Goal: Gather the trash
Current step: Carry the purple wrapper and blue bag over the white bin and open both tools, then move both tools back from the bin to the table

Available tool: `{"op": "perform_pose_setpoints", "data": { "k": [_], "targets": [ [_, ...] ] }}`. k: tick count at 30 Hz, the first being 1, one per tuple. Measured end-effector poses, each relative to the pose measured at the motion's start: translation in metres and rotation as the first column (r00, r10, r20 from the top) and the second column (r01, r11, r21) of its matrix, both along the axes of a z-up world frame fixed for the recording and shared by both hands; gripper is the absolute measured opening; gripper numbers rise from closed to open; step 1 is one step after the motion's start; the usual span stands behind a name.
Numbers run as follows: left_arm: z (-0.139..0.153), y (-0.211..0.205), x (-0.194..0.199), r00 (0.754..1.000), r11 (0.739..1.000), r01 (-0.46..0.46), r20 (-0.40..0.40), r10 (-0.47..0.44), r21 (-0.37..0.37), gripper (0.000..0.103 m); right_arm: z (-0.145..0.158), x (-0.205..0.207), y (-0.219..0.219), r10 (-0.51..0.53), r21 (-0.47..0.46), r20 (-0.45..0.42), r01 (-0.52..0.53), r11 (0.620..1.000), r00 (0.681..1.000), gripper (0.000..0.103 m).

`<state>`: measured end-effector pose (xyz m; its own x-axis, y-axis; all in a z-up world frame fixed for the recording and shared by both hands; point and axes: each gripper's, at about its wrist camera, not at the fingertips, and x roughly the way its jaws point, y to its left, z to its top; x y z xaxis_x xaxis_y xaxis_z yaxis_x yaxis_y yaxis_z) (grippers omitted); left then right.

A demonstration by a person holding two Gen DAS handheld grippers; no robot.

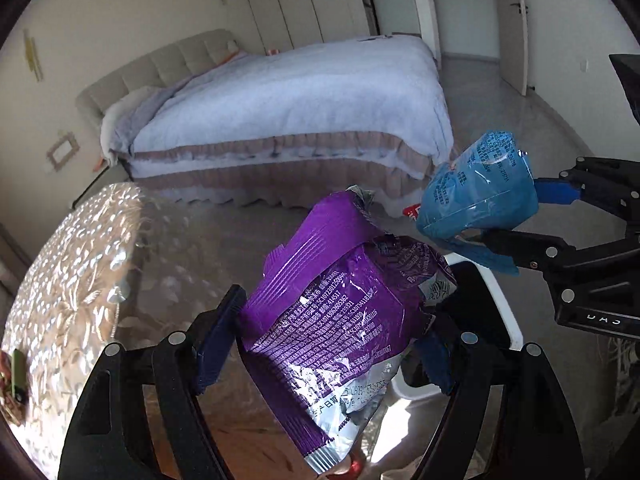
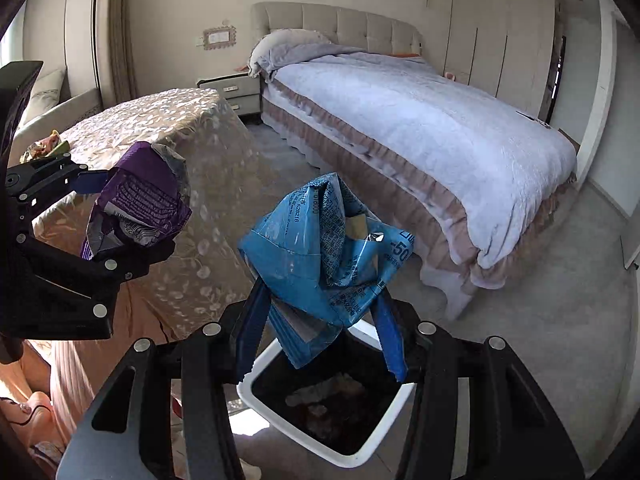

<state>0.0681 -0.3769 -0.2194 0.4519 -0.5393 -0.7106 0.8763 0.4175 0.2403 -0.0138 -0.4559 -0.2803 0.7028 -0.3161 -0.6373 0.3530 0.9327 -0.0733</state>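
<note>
Bedroom floor, pale and carpeted, fills the lower right of the right wrist view, with one bed (image 2: 420,128) under a light blue-white cover across the upper right and one tabletop (image 2: 168,120) draped in a shiny floral cloth at centre left. One bedside cabinet (image 2: 232,92) stands between them against the wall.

Two wrappers are in hand, one per gripper. The left gripper (image 1: 324,344) has its jaws pinching a purple snack bag (image 1: 340,308), crumpled, with a silver lower end; in the left wrist view it takes up the bottom centre. The right gripper (image 2: 320,312) has its jaws pinching a blue snack bag (image 2: 320,248), folded in on itself, at the centre of its own view. Each gripper also shows in the other's camera: the right one at the right edge of the left wrist view, the left one at the left edge of the right wrist view.

One bin (image 2: 260,400), white-rimmed with a dark liner, sits on the floor directly under the blue bag at bottom centre. Its contents are dim, pale lumps that cannot be made out, and the black gripper arms cut off its near rim. In the left wrist view only a strip of its white rim shows behind the purple bag.

One small heap of coloured scraps (image 2: 44,146) lies on the tabletop at the left; what it is cannot be told.
</note>
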Motion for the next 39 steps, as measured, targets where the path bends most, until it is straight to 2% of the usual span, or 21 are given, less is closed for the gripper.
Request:
{"op": "perform_pose_setpoints", "data": {
  "k": [4, 9, 12, 14, 15, 16, 17, 18, 19, 25, 30, 39],
  "targets": [
    [-0.034, -0.032, -0.011, 0.991, 0.987, 0.132, -0.014, -0.131, 0.094, 0.077, -0.037, -0.014, -0.023, -0.006, -0.013, -0.112, 0.004, 1.0, 0.994, 0.052],
    [-0.077, -0.065, -0.026, 0.961, 0.943, 0.276, -0.043, -0.272, 0.188, 0.077, -0.081, -0.026, -0.047, 0.027, 0.02, -0.206, -0.024, 1.0, 0.978, 0.052],
    [-0.102, -0.08, -0.029, 0.944, 0.914, 0.328, -0.106, -0.311, 0.24, 0.079, -0.107, -0.029, -0.053, 0.044, 0.036, -0.263, -0.036, 0.999, 0.964, 0.051],
    [-0.114, -0.087, -0.031, 0.925, 0.891, 0.373, -0.177, -0.336, 0.257, 0.087, -0.122, -0.032, -0.056, 0.068, 0.056, -0.305, -0.053, 0.997, 0.95, 0.052],
    [-0.12, -0.089, -0.034, 0.918, 0.882, 0.389, -0.196, -0.346, 0.265, 0.094, -0.126, -0.034, -0.057, 0.073, 0.052, -0.319, -0.06, 0.997, 0.945, 0.06],
    [-0.124, -0.09, -0.037, 0.912, 0.873, 0.402, -0.201, -0.357, 0.275, 0.098, -0.131, -0.039, -0.056, 0.069, 0.027, -0.328, -0.063, 0.998, 0.942, 0.081],
    [-0.13, -0.09, -0.039, 0.906, 0.862, 0.417, -0.205, -0.37, 0.289, 0.098, -0.135, -0.042, -0.056, 0.069, 0.017, -0.334, -0.067, 0.998, 0.94, 0.092],
    [-0.133, -0.092, -0.041, 0.904, 0.854, 0.423, -0.202, -0.377, 0.302, 0.098, -0.139, -0.044, -0.055, 0.072, 0.011, -0.342, -0.072, 0.997, 0.937, 0.099],
    [-0.138, -0.09, -0.045, 0.905, 0.852, 0.423, -0.193, -0.38, 0.308, 0.098, -0.141, -0.047, -0.056, 0.07, 0.011, -0.357, -0.071, 0.997, 0.931, 0.099],
    [-0.134, -0.091, -0.044, 0.907, 0.871, 0.409, -0.23, -0.354, 0.273, 0.098, -0.143, -0.053, -0.054, 0.056, 0.023, -0.358, -0.051, 0.998, 0.932, 0.099],
    [-0.127, -0.09, -0.035, 0.918, 0.888, 0.382, -0.215, -0.333, 0.256, 0.098, -0.14, -0.044, -0.064, 0.061, 0.018, -0.338, -0.058, 0.998, 0.939, 0.099],
    [-0.084, -0.065, -0.018, 0.95, 0.945, 0.29, -0.165, -0.265, 0.15, 0.098, -0.099, -0.033, -0.047, 0.07, -0.036, -0.243, -0.081, 0.996, 0.968, 0.099]
  ]
}}
